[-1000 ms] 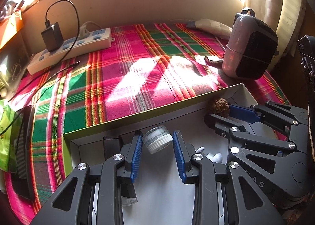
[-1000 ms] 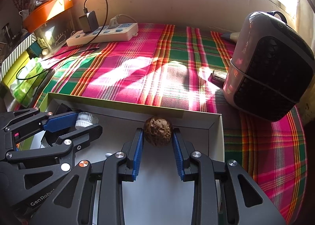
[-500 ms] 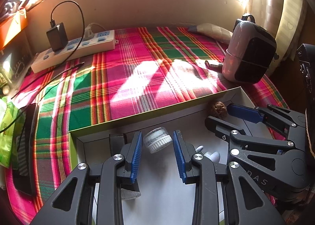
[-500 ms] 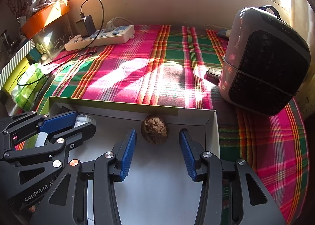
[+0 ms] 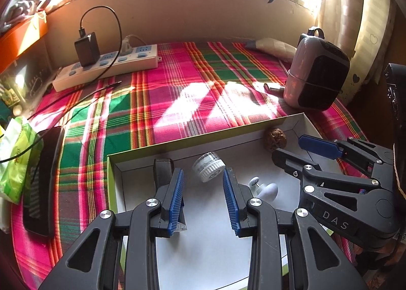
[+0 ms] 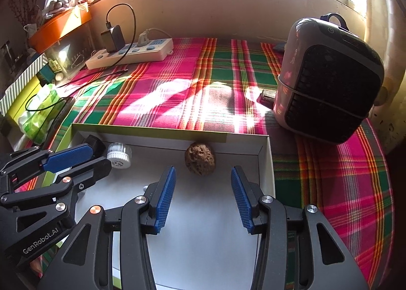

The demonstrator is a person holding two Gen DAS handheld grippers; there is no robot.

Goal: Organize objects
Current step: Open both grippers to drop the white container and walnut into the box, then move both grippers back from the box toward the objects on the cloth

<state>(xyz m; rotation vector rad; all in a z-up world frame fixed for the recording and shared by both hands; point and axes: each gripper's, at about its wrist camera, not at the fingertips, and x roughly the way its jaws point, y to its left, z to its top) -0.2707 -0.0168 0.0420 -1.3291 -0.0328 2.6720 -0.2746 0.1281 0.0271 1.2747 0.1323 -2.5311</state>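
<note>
White tray [image 6: 266, 160] on plaid worktop, right gripper [image 6: 203, 196] jaws just opened, walnut [image 6: 200, 158] released ahead, left gripper [image 5: 203, 198] jaws apart, short of white-capped jar [image 5: 209, 166]

Both tongs tilt steeply downward, side by side. The left tongs [image 5: 204, 197] stand parted, the blue pads gripping nothing. The right tongs [image 6: 203, 195] have just been opening; their jaws now stand wider apart, nothing pressed between the blue pads [image 6: 165, 196]. The two tongs are close but apart
</note>
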